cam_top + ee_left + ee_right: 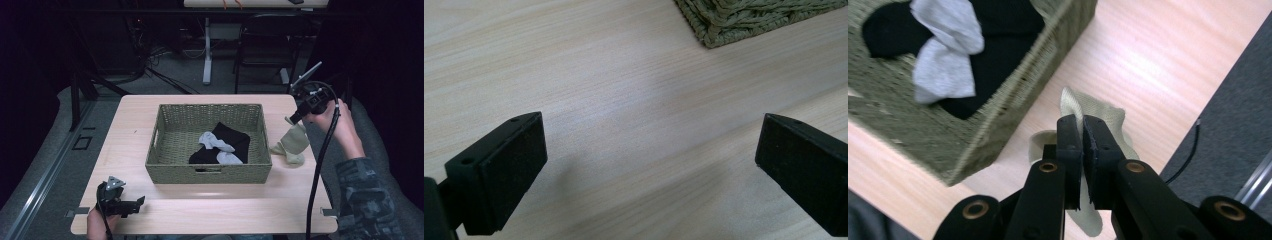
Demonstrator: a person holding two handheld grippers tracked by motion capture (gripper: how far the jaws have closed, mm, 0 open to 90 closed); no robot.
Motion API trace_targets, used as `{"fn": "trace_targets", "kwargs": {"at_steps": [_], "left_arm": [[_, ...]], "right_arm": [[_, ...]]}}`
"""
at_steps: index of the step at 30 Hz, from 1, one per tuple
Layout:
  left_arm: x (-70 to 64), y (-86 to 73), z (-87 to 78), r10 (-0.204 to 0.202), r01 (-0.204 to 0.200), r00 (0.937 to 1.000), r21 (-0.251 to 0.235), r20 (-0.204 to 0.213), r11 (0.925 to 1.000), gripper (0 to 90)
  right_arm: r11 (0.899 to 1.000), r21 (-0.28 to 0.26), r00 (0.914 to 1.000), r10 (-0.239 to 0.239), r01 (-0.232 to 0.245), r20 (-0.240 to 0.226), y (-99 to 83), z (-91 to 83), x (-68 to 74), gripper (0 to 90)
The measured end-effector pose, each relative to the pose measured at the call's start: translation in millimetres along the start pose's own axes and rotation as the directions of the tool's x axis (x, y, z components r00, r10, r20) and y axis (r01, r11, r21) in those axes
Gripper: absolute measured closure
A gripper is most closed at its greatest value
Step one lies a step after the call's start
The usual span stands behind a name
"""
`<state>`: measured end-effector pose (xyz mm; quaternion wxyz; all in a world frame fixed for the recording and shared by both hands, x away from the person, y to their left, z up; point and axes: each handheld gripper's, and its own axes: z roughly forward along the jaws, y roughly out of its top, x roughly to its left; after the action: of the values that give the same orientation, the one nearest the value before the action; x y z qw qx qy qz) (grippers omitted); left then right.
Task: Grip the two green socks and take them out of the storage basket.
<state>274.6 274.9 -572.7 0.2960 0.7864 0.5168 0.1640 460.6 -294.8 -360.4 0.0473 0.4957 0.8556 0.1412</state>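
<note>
A woven olive basket [210,172] stands mid-table and holds black cloth [231,137] with a grey sock [214,142] on top. To its right, my right gripper [294,119] is shut on a beige sock [295,141], which hangs from the jaws with its lower end on the table. In the right gripper view the jaws [1082,134] pinch the beige sock [1098,112] beside the basket [923,135]. My left gripper [134,205] rests at the table's front left, open. The left gripper view has its jaws [651,155] wide apart over bare wood.
The light wooden table [210,210] has free room in front of the basket and along its left. A basket corner [744,22] lies ahead of the left gripper. Dark floor, a chair [270,45] and a table leg [207,55] are beyond the far edge.
</note>
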Motion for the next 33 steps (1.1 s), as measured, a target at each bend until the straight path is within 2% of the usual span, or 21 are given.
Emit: {"fn": "trace_targets", "kwargs": {"at_steps": [1,2,4,5,6,7,8,12,14,15,17,20,21,23,25,26,27,29,30,32,33], "left_arm": [[0.0,0.0,0.1,0.0,0.0,1.0,0.001,0.0,1.0,0.1],[0.0,0.0,0.1,0.0,0.0,1.0,0.001,0.0,1.0,0.1],[0.1,-0.1,0.1,-0.001,0.001,1.0,0.002,-0.001,1.0,0.1],[0.1,-0.1,0.2,-0.001,0.001,1.0,0.002,-0.001,1.0,0.1],[0.1,-0.1,0.2,-0.001,0.001,1.0,0.002,-0.001,1.0,0.1],[0.1,-0.1,0.2,-0.001,0.001,1.0,0.002,-0.001,1.0,0.1],[0.1,-0.1,0.2,-0.001,0.001,1.0,0.002,-0.001,1.0,0.1],[0.2,-0.2,0.1,-0.001,0.001,1.0,0.004,-0.001,1.0,0.1],[0.5,-0.2,0.2,-0.001,0.001,1.0,0.004,-0.001,1.0,0.1],[0.5,-0.2,0.3,-0.001,0.001,1.0,0.004,-0.002,1.0,0.1],[0.1,-0.2,0.2,0.0,0.0,1.0,0.003,0.0,1.0,0.1],[0.4,-0.3,0.0,0.0,0.0,1.0,0.004,0.0,1.0,0.1],[0.6,-0.4,-0.1,0.0,0.0,1.0,0.005,0.0,1.0,0.1],[0.6,-0.4,-0.2,0.001,-0.001,1.0,0.004,0.0,1.0,0.1],[0.8,-0.5,-0.3,0.001,-0.001,1.0,0.003,0.0,1.0,0.1],[1.0,-0.5,-0.1,-0.002,0.002,1.0,0.003,0.0,1.0,0.1],[1.0,-0.5,-0.1,-0.002,0.002,1.0,0.003,0.0,1.0,0.1],[1.0,-0.4,-0.1,0.0,0.0,1.0,0.004,0.0,1.0,0.1],[0.7,-0.4,-0.4,0.0,0.0,1.0,0.004,0.0,1.0,0.1],[0.8,-0.4,-0.3,0.0,0.0,1.0,0.004,0.0,1.0,0.1],[1.0,-0.3,-0.4,0.002,-0.002,1.0,0.005,-0.001,1.0,0.1]], "right_arm": [[1.0,0.018,0.9998,0.019,-0.019,-0.004,-6.2,15.5,-7.6,86.4],[1.0,0.018,0.9998,0.019,-0.019,-0.004,-6.2,15.5,-7.6,86.4],[0.998,0.023,0.998,0.061,-0.061,-0.017,-15.2,40.6,-17.7,86.4],[0.997,0.031,0.9974,0.069,-0.069,-0.021,-17.6,48.5,-21.3,86.4],[0.997,0.031,0.9974,0.069,-0.069,-0.021,-17.6,48.5,-21.3,86.4],[0.995,0.035,0.9952,0.093,-0.092,-0.031,-21.9,64.2,-26.2,86.3],[0.995,0.035,0.9952,0.093,-0.092,-0.031,-21.9,64.2,-26.2,86.3],[0.991,0.066,0.9917,0.119,-0.116,-0.049,-27.1,96.3,-36.2,86.1],[0.991,0.067,0.9914,0.123,-0.12,-0.045,-27.6,101.1,-37.3,86.1],[0.989,0.055,0.9893,0.14,-0.138,-0.041,-28.3,106.5,-36.9,85.9],[0.988,0.063,0.9878,0.146,-0.142,-0.056,-28.3,118.9,-39.1,85.5],[0.987,0.065,0.987,0.149,-0.145,-0.061,-28.2,126.9,-38.8,84.5],[0.986,0.063,0.9858,0.16,-0.157,-0.051,-28.3,134.9,-37.2,80.6],[0.987,0.081,0.9879,0.146,-0.142,-0.053,-27.7,136.2,-38.4,79.6],[0.987,0.067,0.9871,0.152,-0.149,-0.05,-28.4,136.8,-36.7,72.6],[0.987,0.046,0.9866,0.156,-0.154,-0.047,-29.2,131.9,-35.8,63.6],[0.988,0.03,0.9875,0.153,-0.151,-0.039,-30.2,128.1,-34.6,59.8],[0.989,0.015,0.9881,0.15,-0.15,-0.034,-31.5,123.7,-33.7,56.8],[0.992,0.004,0.9912,0.129,-0.129,-0.031,-34.5,113.6,-32.8,50.6],[0.991,-0.015,0.9908,0.131,-0.132,-0.034,-37.0,109.0,-30.8,48.8],[0.989,-0.058,0.9902,0.135,-0.137,-0.034,-43.5,100.2,-25.0,43.9]]}}
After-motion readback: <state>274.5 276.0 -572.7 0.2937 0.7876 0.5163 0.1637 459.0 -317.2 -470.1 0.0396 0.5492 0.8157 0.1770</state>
